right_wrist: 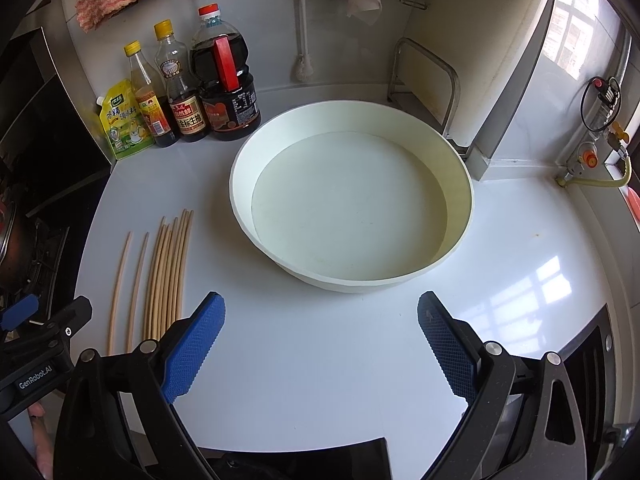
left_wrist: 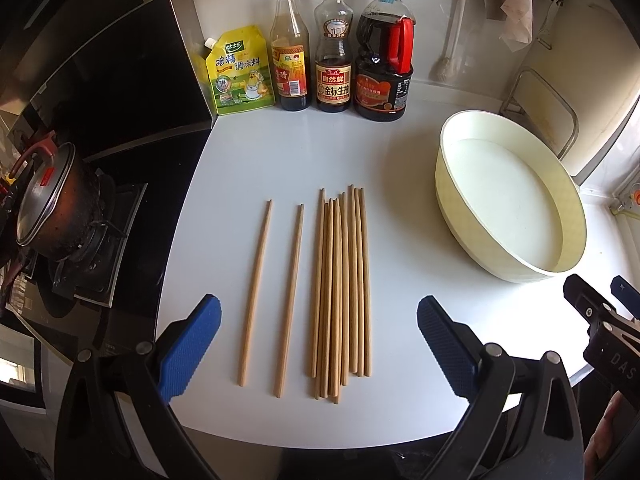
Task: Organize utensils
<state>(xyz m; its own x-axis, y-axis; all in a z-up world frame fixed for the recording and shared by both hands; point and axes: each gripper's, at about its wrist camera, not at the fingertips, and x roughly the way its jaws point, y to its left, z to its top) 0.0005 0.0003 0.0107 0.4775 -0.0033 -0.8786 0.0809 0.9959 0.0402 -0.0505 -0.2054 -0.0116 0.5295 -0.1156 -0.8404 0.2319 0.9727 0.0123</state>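
My left gripper (left_wrist: 319, 344) hangs over the near edge of the white counter (left_wrist: 400, 184) with its blue pads spread wide and nothing between them; straight ahead of it, inside the span of the pads, lies the bundle of chopsticks (left_wrist: 342, 292), packed side by side and partly overlapping. Their long axes run away from me, roughly in line with the fingers, so the jaws would close across their width. Just left of the bundle, each apart from it and from one another, lie two single chopsticks, one nearer the bundle (left_wrist: 289, 300) and one farther left (left_wrist: 255, 292), on the same heading. My right gripper (right_wrist: 319, 344) is likewise agape and empty, and faces the round cream basin (right_wrist: 460, 176), which holds nothing I can see. In the right wrist view the chopsticks sit well off to that tool's left, beyond its left pad, which tells me the left hand is the nearer one to them and the right the nearer to the basin. The basin stands to the right of the bundle, apart from it. I judge sorting has not begun: no chopstick is lifted. At the back wall stand three sauce bottles (left_wrist: 333, 48) and a yellow seasoning pouch (left_wrist: 240, 72); a scorched pot (left_wrist: 52, 204) sits on the stove at far left.
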